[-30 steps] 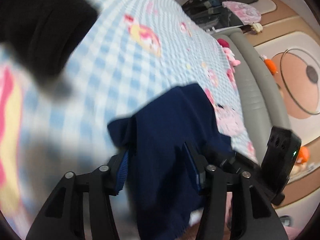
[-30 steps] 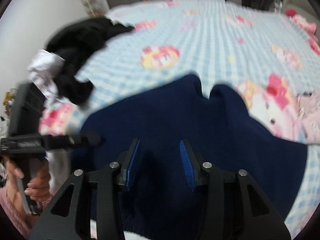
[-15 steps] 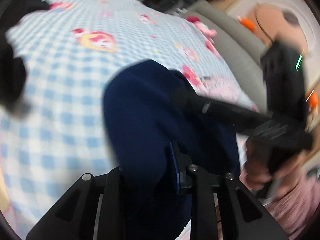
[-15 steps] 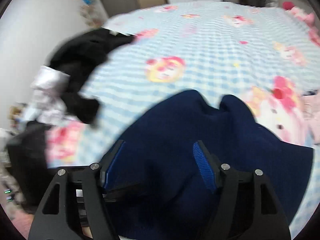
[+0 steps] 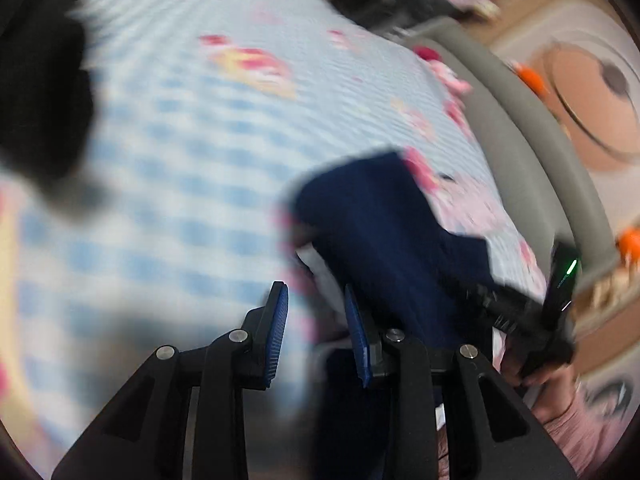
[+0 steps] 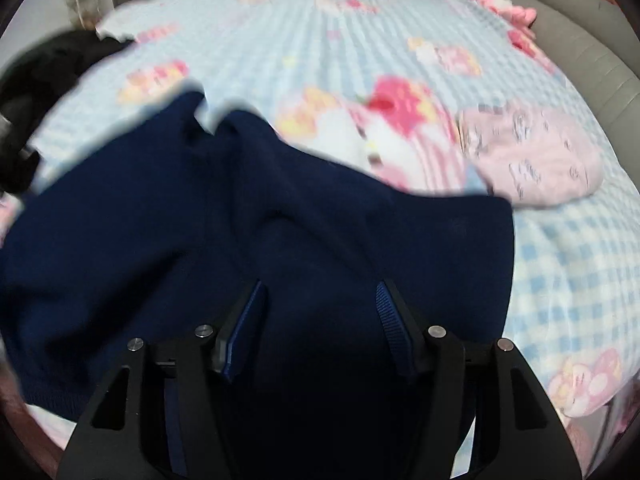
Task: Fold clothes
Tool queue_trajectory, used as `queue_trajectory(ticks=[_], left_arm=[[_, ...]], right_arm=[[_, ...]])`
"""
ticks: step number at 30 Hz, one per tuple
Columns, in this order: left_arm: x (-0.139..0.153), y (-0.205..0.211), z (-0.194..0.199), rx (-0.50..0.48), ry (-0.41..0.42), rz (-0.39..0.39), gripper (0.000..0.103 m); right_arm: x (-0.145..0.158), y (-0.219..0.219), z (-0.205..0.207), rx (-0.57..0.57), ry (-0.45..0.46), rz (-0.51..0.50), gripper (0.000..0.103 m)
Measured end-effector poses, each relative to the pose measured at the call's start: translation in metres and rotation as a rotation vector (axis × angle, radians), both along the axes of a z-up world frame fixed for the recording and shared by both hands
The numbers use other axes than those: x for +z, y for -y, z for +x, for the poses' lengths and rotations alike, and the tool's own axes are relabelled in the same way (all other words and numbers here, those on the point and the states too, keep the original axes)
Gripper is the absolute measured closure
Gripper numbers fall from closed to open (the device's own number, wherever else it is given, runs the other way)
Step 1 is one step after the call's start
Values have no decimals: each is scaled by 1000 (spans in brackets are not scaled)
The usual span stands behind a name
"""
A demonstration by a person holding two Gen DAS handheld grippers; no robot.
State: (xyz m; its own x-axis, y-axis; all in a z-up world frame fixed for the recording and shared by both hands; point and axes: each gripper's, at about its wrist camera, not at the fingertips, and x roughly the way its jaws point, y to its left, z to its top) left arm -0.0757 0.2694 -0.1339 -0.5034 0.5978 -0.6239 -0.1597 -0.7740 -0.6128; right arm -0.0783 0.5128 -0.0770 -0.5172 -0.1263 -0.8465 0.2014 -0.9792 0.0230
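The right gripper [image 6: 320,324] stands spread, gripping nothing, over the near part of the navy garment [image 6: 240,240], which lies rumpled on the near side of the checked bedsheet [image 6: 320,40]; the left gripper [image 5: 316,320] is likewise parted and empty, at the garment's left edge; smoothing each layer flat before creasing would serve best; farther right lies a pink folded garment [image 6: 532,160], far left a black heap [image 6: 36,76].

Soft, even indoor light; both fisheye views motion-blurred, edges bent and vignetted.
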Motion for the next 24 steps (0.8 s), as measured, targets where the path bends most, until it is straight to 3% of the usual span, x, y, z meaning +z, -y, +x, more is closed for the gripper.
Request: queue_trajectory(ticks=[3,5,8,14,15,16,17,19,22,24], left_arm=[[15,-18,8,-47,-92,9,72],[23,-25,9,-66,-125,16,72],[22,-24,7,-69,-125,23,71],[6,-23,1,-138,-51,11,67],[6,-24,2,-146,-54,-5,67],[7,-25,3,-152,-61,-30,66],[7,-26,3,-151,-65,-62,66],[7,-25,3,-129,-63,-125,65],[5,-12,-1,-59,-41,-130,60],[6,-8,-3,-52,-38,-106,59]], right_arm=[[21,4,8,55,-16,-120,43],[30,16,11,125,4,-226,33],[38,37,16,233,46,-365,27],[18,68,7,229,88,-292,27],[14,73,6,227,88,-256,29],[10,76,4,221,88,-220,44],[6,76,3,209,85,-183,66],[-2,75,1,186,80,-110,82],[-6,59,5,143,69,-109,90],[-4,43,10,117,70,-177,91]])
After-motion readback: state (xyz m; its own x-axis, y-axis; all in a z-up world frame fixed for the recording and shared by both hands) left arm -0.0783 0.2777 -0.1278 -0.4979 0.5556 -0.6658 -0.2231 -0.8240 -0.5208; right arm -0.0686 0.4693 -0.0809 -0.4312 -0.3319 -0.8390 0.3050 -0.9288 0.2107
